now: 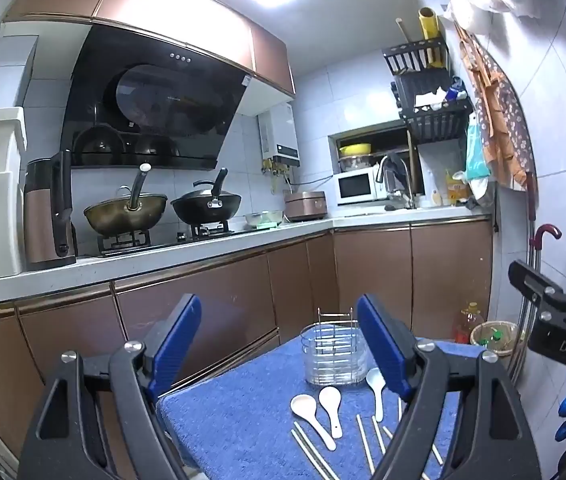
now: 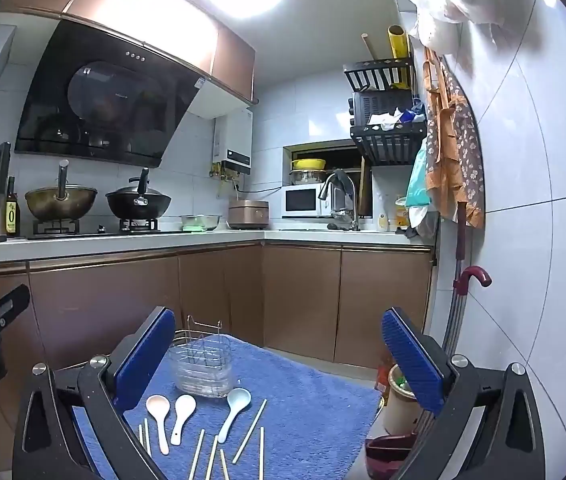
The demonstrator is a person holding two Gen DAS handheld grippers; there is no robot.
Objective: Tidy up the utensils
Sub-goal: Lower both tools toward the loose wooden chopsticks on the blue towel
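Right wrist view shows your right tool [image 2: 279, 356] spread wide and holding nothing, up above the desk [image 2: 323, 408]. Your left tool [image 1: 279, 348] is spread wide too, and empty. That way you can see everything first. Three spoons [image 2: 181, 416] and loose chopsticks [image 2: 249, 432] lie just in front of the clear holder [image 2: 203, 368]. Some chopstick ends are cut off at the bottom.

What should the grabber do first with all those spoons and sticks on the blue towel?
Probably lower the right gripper, whose jaws stand open and empty, onto the light blue spoon nearest the clear utensil holder. All spoons and chopsticks lie loose on the blue towel; the holder looks empty.
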